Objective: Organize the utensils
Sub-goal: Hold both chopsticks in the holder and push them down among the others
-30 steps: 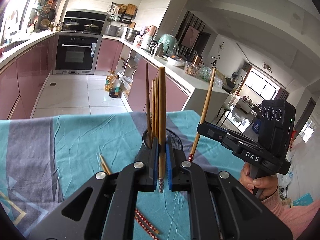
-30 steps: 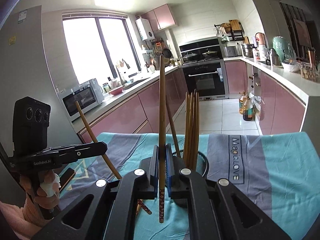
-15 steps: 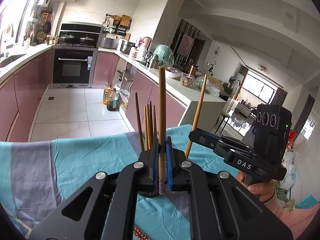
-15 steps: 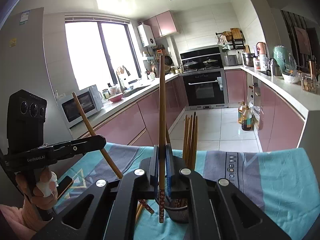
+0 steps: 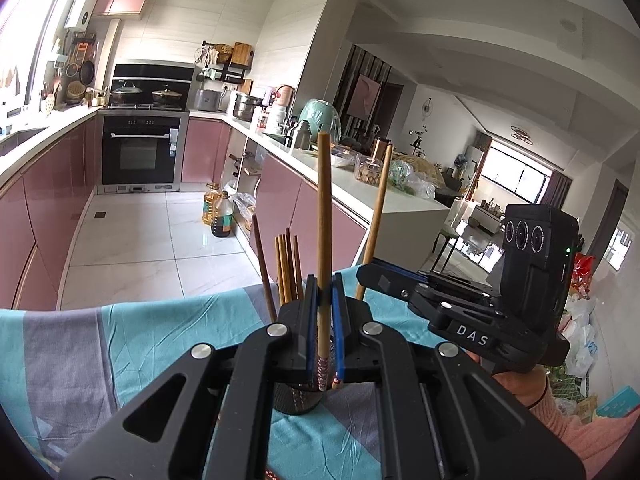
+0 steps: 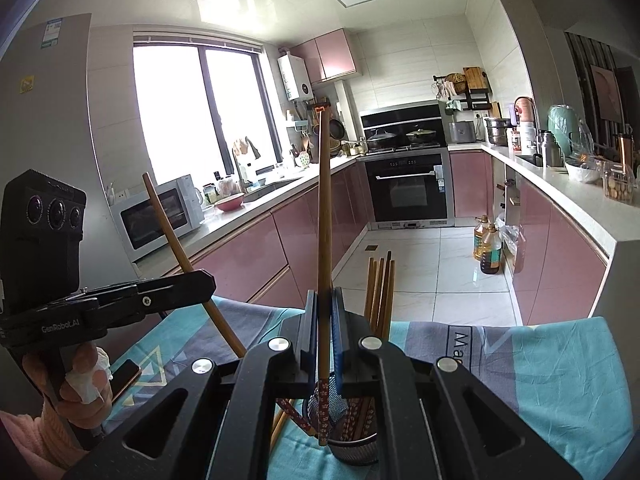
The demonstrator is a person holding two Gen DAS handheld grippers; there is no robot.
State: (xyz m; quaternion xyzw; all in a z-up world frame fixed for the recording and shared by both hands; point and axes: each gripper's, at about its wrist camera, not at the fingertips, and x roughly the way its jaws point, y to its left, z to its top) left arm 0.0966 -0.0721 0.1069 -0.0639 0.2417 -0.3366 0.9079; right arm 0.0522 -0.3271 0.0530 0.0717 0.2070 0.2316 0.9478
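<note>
I am partway through putting chopsticks away in the holder [image 6: 354, 436], a dark mesh cup standing on the cloth-covered surface [image 6: 560, 380]. My left hand-held gripper [image 5: 323, 320] is clenched on one chopstick [image 5: 323, 220], held upright with its patterned tip just over the holder. My right hand-held gripper [image 6: 324, 332] grips a second chopstick [image 6: 324, 220] the same way, its decorated tip hanging beside the holder's near rim. Several chopsticks [image 6: 380, 292] already stand inside the holder. At least one more loose chopstick [image 6: 294, 412] lies on the cloth next to it.

The step in hand looks like the drop-in: both sticks are poised above or near the opening. Next I would need to line each tip over the mouth, lower it among the standing ones without knocking them, then ease the jaws apart one at a time.
</note>
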